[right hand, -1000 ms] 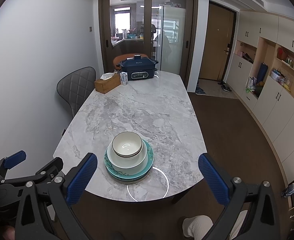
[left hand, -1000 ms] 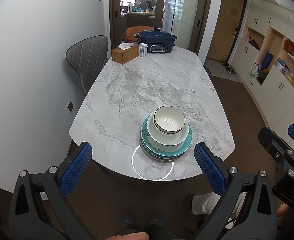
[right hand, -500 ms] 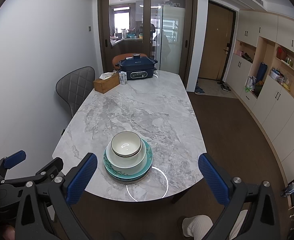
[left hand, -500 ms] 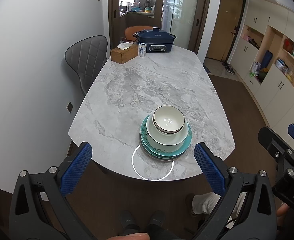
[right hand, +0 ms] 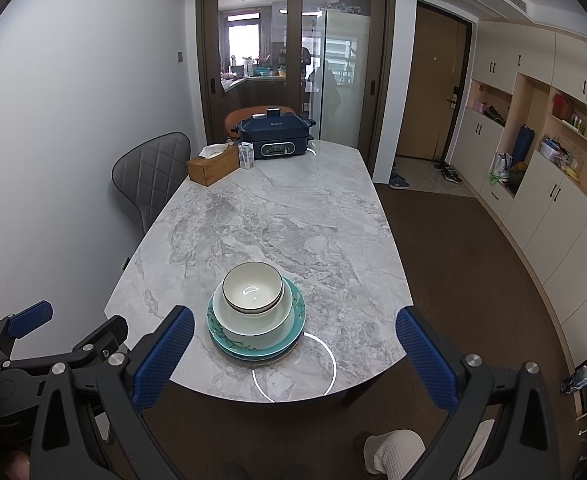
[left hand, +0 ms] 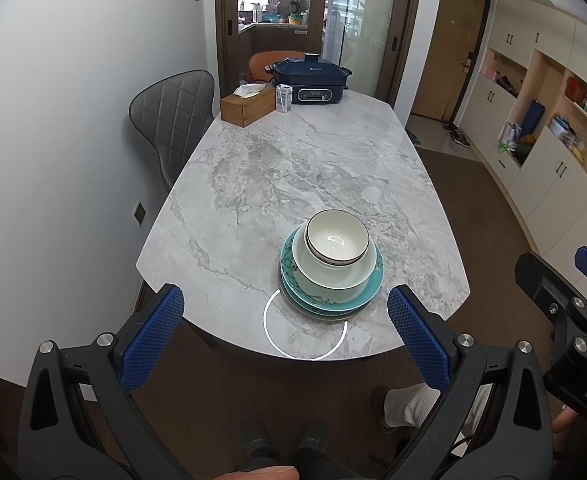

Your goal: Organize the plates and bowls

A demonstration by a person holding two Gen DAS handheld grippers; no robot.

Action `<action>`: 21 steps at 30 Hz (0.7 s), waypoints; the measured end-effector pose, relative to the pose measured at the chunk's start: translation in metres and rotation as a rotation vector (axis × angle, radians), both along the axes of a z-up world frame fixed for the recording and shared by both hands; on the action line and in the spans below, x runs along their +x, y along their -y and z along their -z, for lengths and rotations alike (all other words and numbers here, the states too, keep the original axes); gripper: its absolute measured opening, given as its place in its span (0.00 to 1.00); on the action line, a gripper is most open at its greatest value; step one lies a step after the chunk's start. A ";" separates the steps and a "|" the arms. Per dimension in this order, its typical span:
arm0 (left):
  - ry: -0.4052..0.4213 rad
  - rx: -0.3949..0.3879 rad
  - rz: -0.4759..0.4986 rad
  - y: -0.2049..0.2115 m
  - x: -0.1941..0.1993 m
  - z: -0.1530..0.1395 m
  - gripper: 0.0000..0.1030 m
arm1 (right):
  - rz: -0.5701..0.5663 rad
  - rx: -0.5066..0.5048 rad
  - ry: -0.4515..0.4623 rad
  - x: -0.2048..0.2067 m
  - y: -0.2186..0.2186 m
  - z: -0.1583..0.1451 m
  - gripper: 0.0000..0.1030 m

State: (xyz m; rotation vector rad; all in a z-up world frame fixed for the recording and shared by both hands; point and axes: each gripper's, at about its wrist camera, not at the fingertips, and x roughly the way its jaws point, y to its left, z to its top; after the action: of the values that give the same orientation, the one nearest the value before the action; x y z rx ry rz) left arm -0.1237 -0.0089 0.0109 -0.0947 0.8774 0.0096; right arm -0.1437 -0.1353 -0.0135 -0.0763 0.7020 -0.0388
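A stack of dishes stands near the front edge of the marble table (left hand: 293,168). A small white bowl with a dark rim (left hand: 337,238) sits in a larger pale bowl (left hand: 333,276), on a teal patterned plate (left hand: 369,294) over another plate. The stack also shows in the right wrist view, with the small bowl (right hand: 252,288) on the teal plate (right hand: 297,320). My left gripper (left hand: 285,340) is open and empty, held back from the table edge. My right gripper (right hand: 295,356) is open and empty, also short of the stack.
At the table's far end stand a wooden tissue box (left hand: 247,106), a small carton (left hand: 284,98) and a dark blue electric cooker (left hand: 311,80). A grey chair (left hand: 173,116) stands at the left side. Cabinets (right hand: 541,184) line the right wall.
Both grippers have drawn back slightly from the table, so the stack looks a little farther away. Nothing on the table has moved.
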 end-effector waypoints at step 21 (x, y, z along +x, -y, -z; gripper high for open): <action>0.000 -0.001 0.005 -0.002 0.001 0.004 1.00 | 0.002 0.002 -0.001 -0.001 0.001 0.002 1.00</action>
State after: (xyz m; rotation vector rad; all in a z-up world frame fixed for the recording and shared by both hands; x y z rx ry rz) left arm -0.1231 -0.0067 0.0073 -0.0929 0.8777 0.0044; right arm -0.1449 -0.1360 -0.0152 -0.0740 0.7027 -0.0407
